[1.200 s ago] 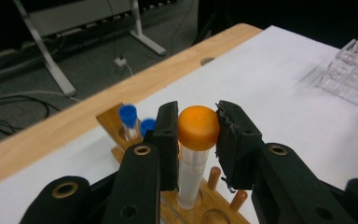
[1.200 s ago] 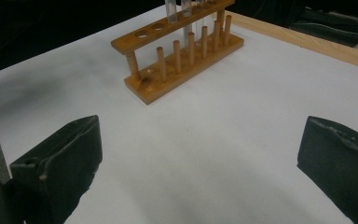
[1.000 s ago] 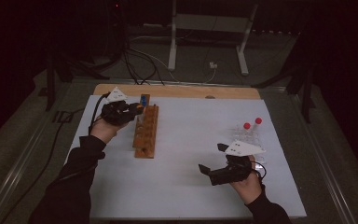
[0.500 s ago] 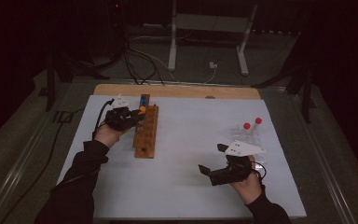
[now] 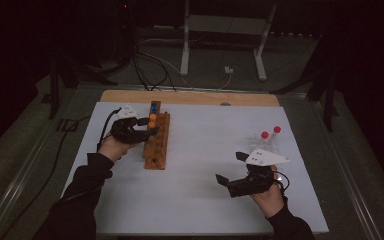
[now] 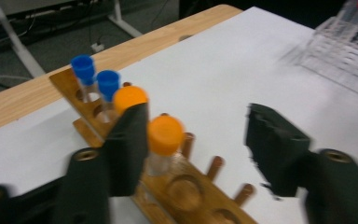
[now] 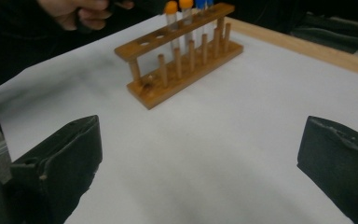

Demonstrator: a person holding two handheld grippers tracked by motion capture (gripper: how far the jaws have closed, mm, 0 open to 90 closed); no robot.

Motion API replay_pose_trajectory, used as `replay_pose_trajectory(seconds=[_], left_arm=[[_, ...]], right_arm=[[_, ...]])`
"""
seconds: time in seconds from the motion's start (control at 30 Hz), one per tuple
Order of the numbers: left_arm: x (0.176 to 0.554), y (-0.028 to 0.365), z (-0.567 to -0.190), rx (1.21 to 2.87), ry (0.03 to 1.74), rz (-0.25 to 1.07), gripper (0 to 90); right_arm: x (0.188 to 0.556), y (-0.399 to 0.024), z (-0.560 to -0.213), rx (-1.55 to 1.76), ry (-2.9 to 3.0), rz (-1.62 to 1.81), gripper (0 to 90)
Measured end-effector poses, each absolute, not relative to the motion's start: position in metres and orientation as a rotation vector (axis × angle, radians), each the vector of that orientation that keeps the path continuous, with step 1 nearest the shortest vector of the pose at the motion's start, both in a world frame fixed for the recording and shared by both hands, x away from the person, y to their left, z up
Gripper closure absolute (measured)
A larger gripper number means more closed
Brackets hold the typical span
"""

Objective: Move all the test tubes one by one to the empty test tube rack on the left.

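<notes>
A wooden tube rack [image 5: 156, 150] [image 6: 186, 189] [image 7: 182, 51] stands on the white mat at left. Two blue-capped tubes [image 6: 95, 77] and two orange-capped tubes fill its far holes. My left gripper [image 5: 147, 129] [image 6: 198, 126] is at the rack's left side, and its jaws have just been opening. The nearer orange-capped tube [image 6: 165, 135] stands in its hole between them, close beside the left jaw and well apart from the right one. My right gripper [image 5: 230, 167] [image 7: 200, 135] hovers low over the mat at right, wide open with nothing between its jaws.
A clear plastic rack [image 5: 267, 142] [image 6: 345, 46] with two red-capped tubes stands at the mat's right, just beyond the right gripper. The nearer holes of the wooden rack hold no tubes. A strip of bare wooden table [image 5: 190, 97] runs along the far edge.
The left gripper's jaws have opened around the orange-capped tube, which stays upright in the wooden rack. The right gripper has kept still.
</notes>
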State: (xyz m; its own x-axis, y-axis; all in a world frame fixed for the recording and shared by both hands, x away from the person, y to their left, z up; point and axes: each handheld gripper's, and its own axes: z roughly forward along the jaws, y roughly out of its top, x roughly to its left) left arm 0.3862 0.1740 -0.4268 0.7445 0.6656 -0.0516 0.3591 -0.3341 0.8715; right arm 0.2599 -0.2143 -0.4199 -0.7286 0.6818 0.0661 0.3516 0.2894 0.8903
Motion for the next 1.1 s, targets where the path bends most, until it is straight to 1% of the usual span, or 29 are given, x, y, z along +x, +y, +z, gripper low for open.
replay_pose_trajectory(seconds=[0.13, 0.2, 0.23, 0.33, 0.47, 0.5, 0.53, 0.57, 0.67, 0.83, 0.97, 1.1], left_arm=[[0.367, 0.171, -0.421, 1.964, 0.731, 0.361, 18.3], [0.358, 0.17, -0.419, 1.953, 0.717, 0.341, 14.9], [0.354, 0.17, -0.418, 1.951, 0.714, 0.331, 10.0], [0.341, 0.168, -0.418, 1.953, 0.681, 0.297, 2.2], [0.327, 0.167, -0.421, 1.947, 0.646, 0.27, 1.7], [0.324, 0.167, -0.421, 1.947, 0.647, 0.28, 1.5], [0.321, 0.167, -0.422, 1.944, 0.639, 0.27, 1.5], [0.319, 0.167, -0.422, 1.939, 0.635, 0.269, 1.4], [0.313, 0.166, -0.422, 1.933, 0.62, 0.264, 1.4], [0.307, 0.165, -0.425, 1.93, 0.611, 0.264, 1.5], [0.306, 0.165, -0.428, 1.933, 0.607, 0.255, 1.5], [0.305, 0.163, -0.429, 1.938, 0.604, 0.255, 1.5]], right_arm=[[0.263, -0.23, -0.409, 0.954, 2.175, 1.404, 0.0], [0.265, -0.24, -0.404, 0.975, 2.134, 1.402, 0.0], [0.266, -0.247, -0.401, 0.983, 2.121, 1.398, 0.0], [0.271, -0.265, -0.395, 1.027, 2.069, 1.364, 0.0], [0.278, -0.286, -0.396, 1.085, 2.034, 1.283, 0.0], [0.28, -0.29, -0.397, 1.102, 2.027, 1.259, 2.6], [0.282, -0.294, -0.4, 1.115, 2.015, 1.249, 8.2], [0.284, -0.297, -0.402, 1.134, 1.997, 1.236, 11.6], [0.293, -0.305, -0.412, 1.183, 2.002, 1.192, 17.3], [0.308, -0.314, -0.429, 1.243, 2.034, 1.133, 40.7], [0.32, -0.316, -0.439, 1.282, 2.071, 1.055, 49.9], [0.332, -0.317, -0.444, 1.331, 2.076, 1.013, 57.1]])
